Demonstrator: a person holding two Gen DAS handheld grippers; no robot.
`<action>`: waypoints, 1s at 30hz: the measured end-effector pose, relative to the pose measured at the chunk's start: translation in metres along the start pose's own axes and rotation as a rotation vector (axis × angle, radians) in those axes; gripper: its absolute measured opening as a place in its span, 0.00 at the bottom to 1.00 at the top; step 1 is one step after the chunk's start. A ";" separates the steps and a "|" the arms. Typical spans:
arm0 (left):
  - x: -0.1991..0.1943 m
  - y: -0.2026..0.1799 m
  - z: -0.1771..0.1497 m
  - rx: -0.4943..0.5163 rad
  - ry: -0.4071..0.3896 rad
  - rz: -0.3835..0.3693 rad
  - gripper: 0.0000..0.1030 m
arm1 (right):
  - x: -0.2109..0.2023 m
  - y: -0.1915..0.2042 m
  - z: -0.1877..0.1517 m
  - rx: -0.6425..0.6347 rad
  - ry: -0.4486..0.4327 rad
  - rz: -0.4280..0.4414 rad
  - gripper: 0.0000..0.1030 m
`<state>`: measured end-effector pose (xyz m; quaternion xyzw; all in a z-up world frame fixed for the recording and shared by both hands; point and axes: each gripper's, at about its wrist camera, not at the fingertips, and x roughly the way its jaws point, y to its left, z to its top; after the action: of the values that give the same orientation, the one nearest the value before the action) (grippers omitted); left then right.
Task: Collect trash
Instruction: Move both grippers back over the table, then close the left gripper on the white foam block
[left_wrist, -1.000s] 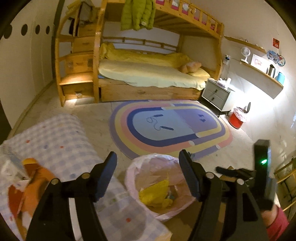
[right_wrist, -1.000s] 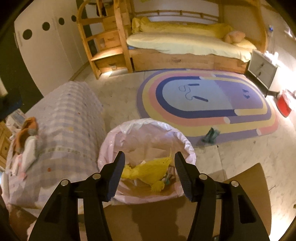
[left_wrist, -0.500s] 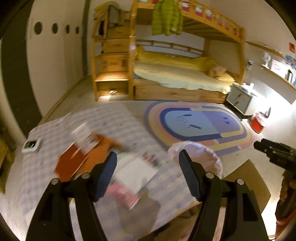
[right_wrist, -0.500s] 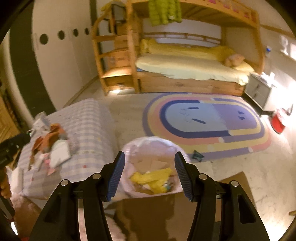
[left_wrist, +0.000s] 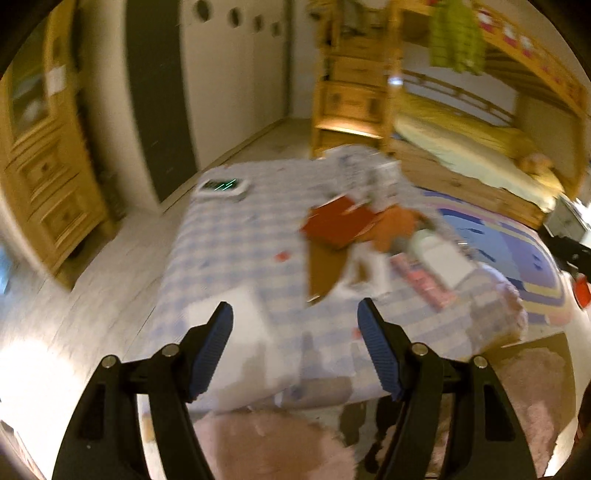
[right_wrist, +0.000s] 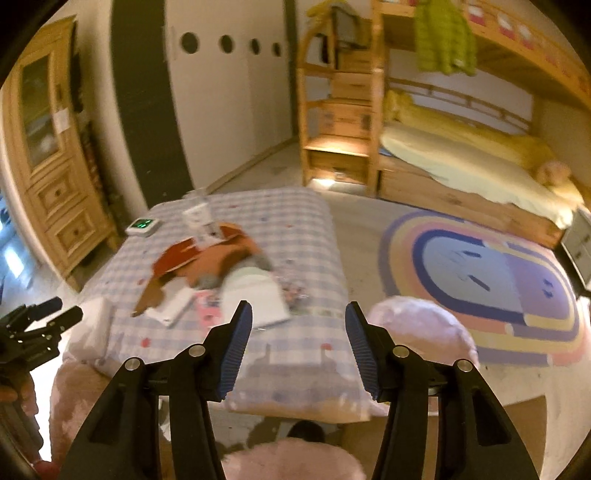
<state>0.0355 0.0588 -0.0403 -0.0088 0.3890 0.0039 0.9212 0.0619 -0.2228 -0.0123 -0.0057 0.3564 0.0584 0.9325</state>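
A heap of trash (right_wrist: 218, 266) lies on a table under a blue checked cloth (right_wrist: 295, 229): red and orange paper pieces, white packets and a pink wrapper. It shows blurred in the left wrist view (left_wrist: 354, 236). A bin with a pink liner (right_wrist: 424, 328) stands right of the table. My left gripper (left_wrist: 295, 343) is open and empty over the table's near edge. My right gripper (right_wrist: 299, 339) is open and empty, above the table's near right end, beside the bin.
A small white device with a green display (right_wrist: 142, 225) sits at the table's far left. A wooden cabinet (right_wrist: 48, 177) stands left. A bunk bed (right_wrist: 461, 155) and a rainbow rug (right_wrist: 487, 273) lie right. A pink fluffy seat (left_wrist: 280, 446) is below.
Both grippers have swung left from over the bin to face the table. The bin's inside is no longer seen. Both stay open and empty.
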 end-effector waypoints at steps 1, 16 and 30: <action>0.003 0.008 -0.004 -0.020 0.014 0.020 0.80 | 0.001 0.006 0.000 -0.010 -0.001 0.006 0.52; 0.063 0.041 -0.012 -0.131 0.161 0.069 0.78 | 0.022 0.046 -0.009 -0.059 0.058 0.047 0.62; 0.072 0.034 0.018 -0.085 0.078 0.023 0.62 | 0.063 0.046 -0.011 -0.051 0.113 0.065 0.61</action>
<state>0.0977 0.0933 -0.0801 -0.0437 0.4241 0.0306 0.9040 0.0960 -0.1713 -0.0615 -0.0213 0.4069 0.0973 0.9080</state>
